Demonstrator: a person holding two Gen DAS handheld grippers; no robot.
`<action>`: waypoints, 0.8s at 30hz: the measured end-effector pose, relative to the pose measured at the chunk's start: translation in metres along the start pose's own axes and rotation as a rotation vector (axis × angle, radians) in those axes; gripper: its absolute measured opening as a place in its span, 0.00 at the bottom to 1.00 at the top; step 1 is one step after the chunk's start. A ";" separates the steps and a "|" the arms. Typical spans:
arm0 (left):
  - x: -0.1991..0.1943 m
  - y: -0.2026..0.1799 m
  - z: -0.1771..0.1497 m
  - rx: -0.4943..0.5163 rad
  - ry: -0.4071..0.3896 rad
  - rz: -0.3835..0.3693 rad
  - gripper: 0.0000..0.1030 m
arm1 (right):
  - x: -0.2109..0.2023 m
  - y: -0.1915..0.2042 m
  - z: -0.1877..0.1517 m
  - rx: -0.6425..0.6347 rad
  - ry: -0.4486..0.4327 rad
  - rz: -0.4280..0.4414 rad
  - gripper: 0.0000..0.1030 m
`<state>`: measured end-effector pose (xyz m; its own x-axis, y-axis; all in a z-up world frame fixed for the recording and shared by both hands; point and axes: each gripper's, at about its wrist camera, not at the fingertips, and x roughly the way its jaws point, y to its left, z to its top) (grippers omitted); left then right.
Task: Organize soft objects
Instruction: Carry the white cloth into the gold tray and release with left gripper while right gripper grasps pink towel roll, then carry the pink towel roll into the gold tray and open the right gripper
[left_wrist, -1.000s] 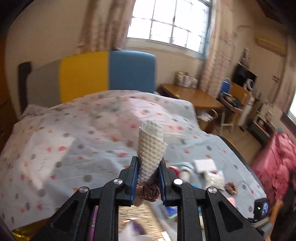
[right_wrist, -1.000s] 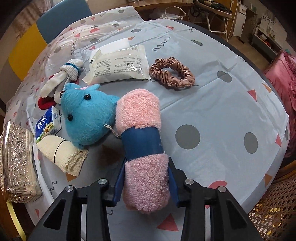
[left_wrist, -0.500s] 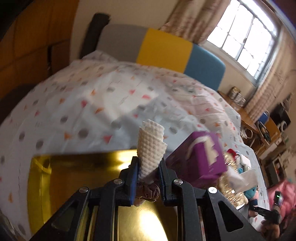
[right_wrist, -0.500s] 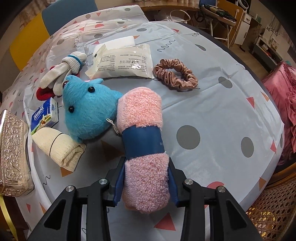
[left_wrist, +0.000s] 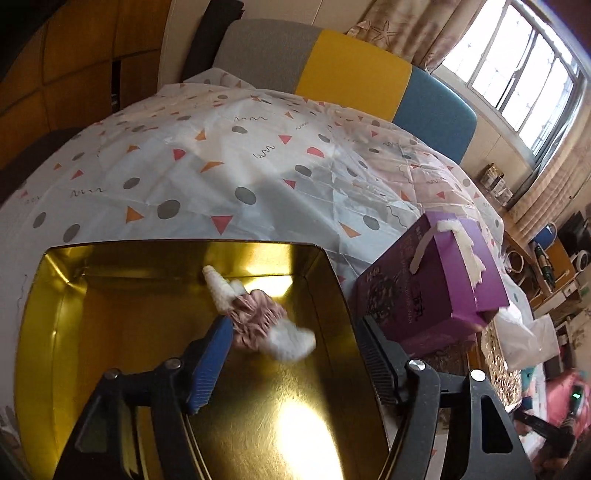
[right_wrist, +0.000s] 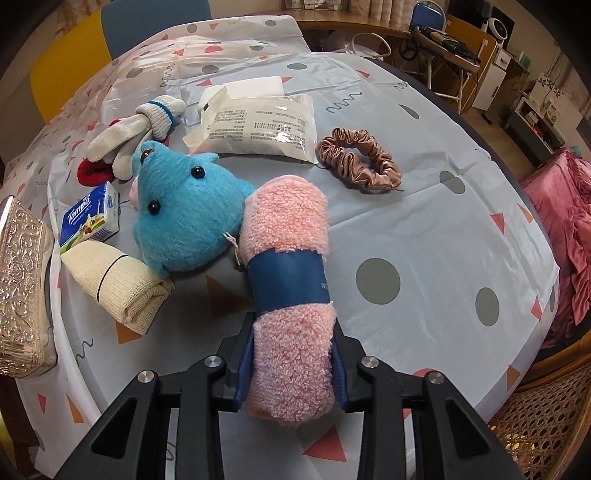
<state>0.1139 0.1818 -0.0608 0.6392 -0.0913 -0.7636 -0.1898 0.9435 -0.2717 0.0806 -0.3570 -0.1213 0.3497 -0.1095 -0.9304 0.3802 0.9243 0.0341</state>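
My left gripper (left_wrist: 295, 332) is open above a gold tin box (left_wrist: 66, 295). A cream waffle cloth roll with a pink scrunchie around it (left_wrist: 255, 317) is falling free between the fingers into the box, blurred. My right gripper (right_wrist: 291, 347) is shut on a pink rolled towel with a blue band (right_wrist: 288, 266), which rests on the table. A blue plush toy (right_wrist: 184, 218) touches the towel's left side. A cream rolled cloth (right_wrist: 118, 284), a glove (right_wrist: 136, 129) and a brown scrunchie (right_wrist: 360, 160) lie around.
A purple box (left_wrist: 432, 280) stands right of the gold tin. An ornate silver box (right_wrist: 18, 291), a tissue pack (right_wrist: 90, 218) and a white wipes packet (right_wrist: 258, 125) are on the spotted tablecloth. A wicker chair (right_wrist: 543, 417) stands at the table edge.
My left gripper has opened over the gold tin and let go of the cream cloth roll, which now drops into it. The right gripper still grips the pink towel.
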 end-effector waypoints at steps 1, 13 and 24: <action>-0.003 0.000 -0.004 0.006 -0.002 0.008 0.68 | -0.001 -0.001 0.000 0.004 -0.003 0.005 0.32; -0.045 0.004 -0.049 0.042 -0.023 0.046 0.69 | -0.039 -0.019 -0.002 0.096 -0.157 0.072 0.30; -0.072 0.011 -0.070 0.068 -0.050 0.104 0.75 | -0.077 0.021 0.025 0.011 -0.261 0.102 0.30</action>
<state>0.0138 0.1764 -0.0498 0.6552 0.0226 -0.7551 -0.2072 0.9666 -0.1509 0.0832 -0.3384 -0.0395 0.5951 -0.1076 -0.7964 0.3401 0.9316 0.1283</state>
